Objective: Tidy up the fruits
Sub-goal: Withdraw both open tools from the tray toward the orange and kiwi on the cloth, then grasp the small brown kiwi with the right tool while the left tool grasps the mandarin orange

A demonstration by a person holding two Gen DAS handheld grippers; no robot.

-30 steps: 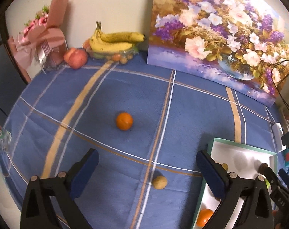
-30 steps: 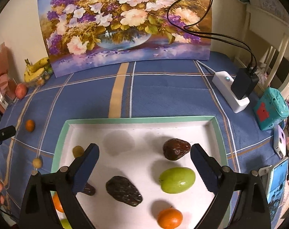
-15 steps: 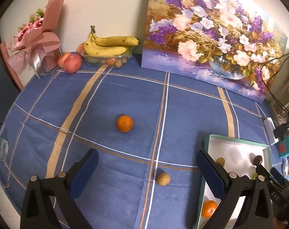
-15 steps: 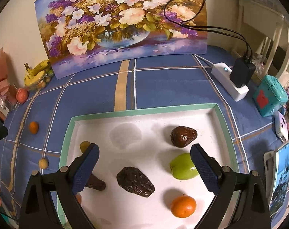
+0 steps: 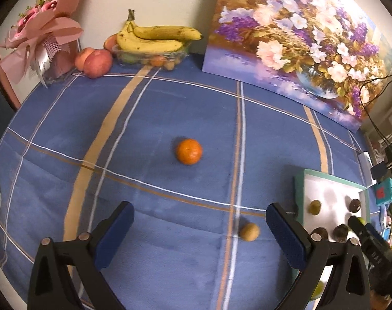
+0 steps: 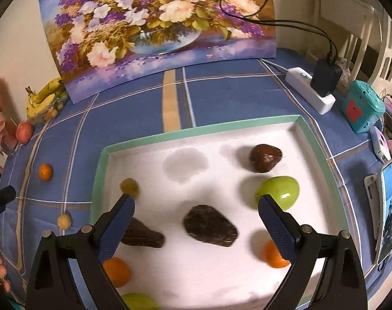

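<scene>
1. So far, most of the sorting looks done to me: the white tray with the mint-green rim (image 6: 237, 123) already carries a good load of fruit.
2. My right gripper (image 6: 196, 215) hangs over that tray with its jaws spread wide and nothing between them.
3. Between the right jaws lies a dark wrinkled brown fruit (image 6: 210, 225); a second dark brown fruit (image 6: 141, 236) sits partly behind the left jaw.
4. Beyond the right jaw I see a glossy green fruit (image 6: 278, 192), and further ahead a shiny brown fruit (image 6: 264, 158).
5. Past the tip of the left jaw rests a small yellow-green fruit (image 6: 129, 187); one orange (image 6: 272, 254) hides partly behind the right jaw and another orange (image 6: 117, 271) sits below the left jaw.
6. My left gripper (image 5: 198, 232) is also wide open and holds nothing, hovering over the blue striped tablecloth (image 5: 157, 118).
7. Two pieces remain loose on the cloth, by my reckoning: a round orange tangerine (image 5: 189, 151) ahead of the gap between the left gripper's jaws, and a small tan round fruit (image 5: 249, 231) just inside its right jaw.
8. I judge the tan fruit the nearer pick, then the tangerine; both still need carrying to the tray, which lies off beyond the right jaw.
9. Whether the yellow bananas (image 5: 154, 37) on their clear plastic container at the far wall count, I cannot tell.
</scene>
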